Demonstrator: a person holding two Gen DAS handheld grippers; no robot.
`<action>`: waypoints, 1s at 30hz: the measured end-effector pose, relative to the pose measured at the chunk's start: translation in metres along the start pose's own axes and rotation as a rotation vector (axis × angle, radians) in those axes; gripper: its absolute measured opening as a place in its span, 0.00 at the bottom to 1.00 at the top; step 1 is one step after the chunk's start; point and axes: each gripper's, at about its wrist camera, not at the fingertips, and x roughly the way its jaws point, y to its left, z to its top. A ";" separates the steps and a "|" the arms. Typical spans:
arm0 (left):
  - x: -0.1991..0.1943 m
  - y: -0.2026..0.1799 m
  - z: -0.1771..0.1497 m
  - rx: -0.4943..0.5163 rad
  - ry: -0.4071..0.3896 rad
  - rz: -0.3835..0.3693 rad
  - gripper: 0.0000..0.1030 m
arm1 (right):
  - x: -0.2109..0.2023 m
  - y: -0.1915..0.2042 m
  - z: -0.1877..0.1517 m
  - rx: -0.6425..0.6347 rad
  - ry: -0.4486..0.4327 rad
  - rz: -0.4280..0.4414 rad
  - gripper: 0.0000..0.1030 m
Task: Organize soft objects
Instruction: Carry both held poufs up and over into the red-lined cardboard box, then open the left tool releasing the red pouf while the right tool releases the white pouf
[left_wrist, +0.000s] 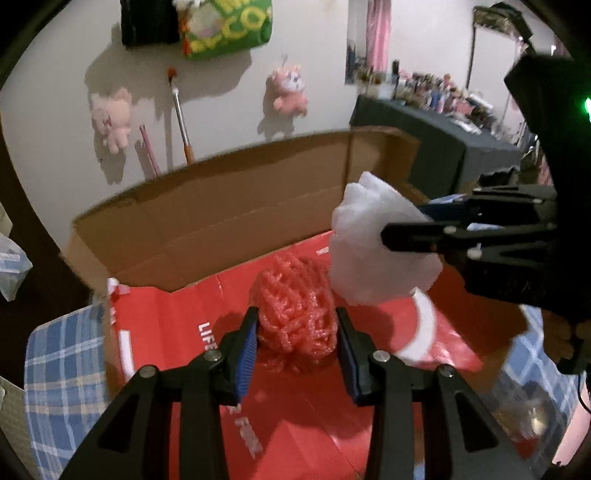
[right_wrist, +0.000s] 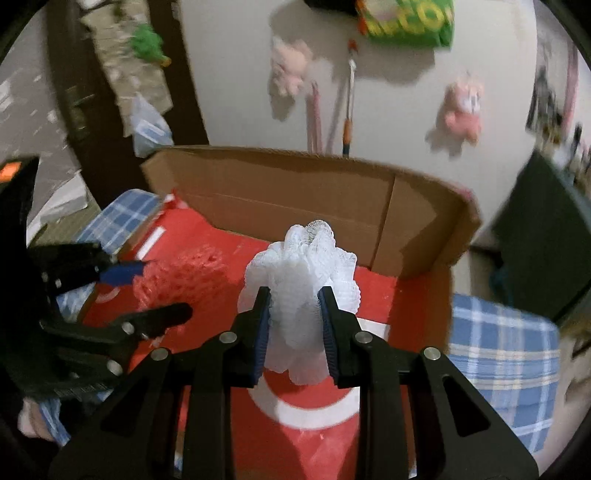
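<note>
The right gripper (right_wrist: 293, 325) is clamped on a white mesh bath pouf (right_wrist: 301, 295), its blue pads pressed into the pouf's lower half so the ruffles bulge above and below them; the pouf hangs above the red floor of the cardboard box (right_wrist: 295, 192), nearer the box's right side and in front of its brown back wall. The left gripper (left_wrist: 295, 332) stands around a pink mesh bath pouf (left_wrist: 295, 306) that lies on the red floor near the middle of the box; its fingers (left_wrist: 247, 343) flank the pouf on both sides, with a gap showing on the right, and I cannot tell for sure whether they are pressing it or merely bracketing it; by my reading they are not gripping.

The step in hand looks to be setting the white pouf down in the box beside the pink one; to do it well, lower the white pouf until its underside meets the red floor before letting the pads part, since so light and springy a thing will bounce or roll if dropped from height; aim for the bare red patch to the right of the pink pouf, towards the white ring printed there, so the two sit side by side rather than stacked.

In the left wrist view the right gripper (left_wrist: 413, 225) and the white pouf (left_wrist: 369, 251) hang just above and to the right of the pink one, so the two tools are close; keep the left one low and steady, or draw it back towards the box's near edge, lest the fingers knock together; open the right pads fully, as mesh may snag on their ribbing.
</note>
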 end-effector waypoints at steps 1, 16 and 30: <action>0.012 0.003 0.004 -0.008 0.019 0.005 0.40 | 0.011 -0.005 0.006 0.030 0.023 0.001 0.24; 0.075 0.020 0.008 -0.049 0.093 0.084 0.46 | 0.079 -0.028 0.028 0.157 0.137 -0.041 0.36; 0.052 0.014 -0.001 -0.071 0.066 0.096 0.79 | 0.084 -0.028 0.032 0.191 0.188 -0.044 0.67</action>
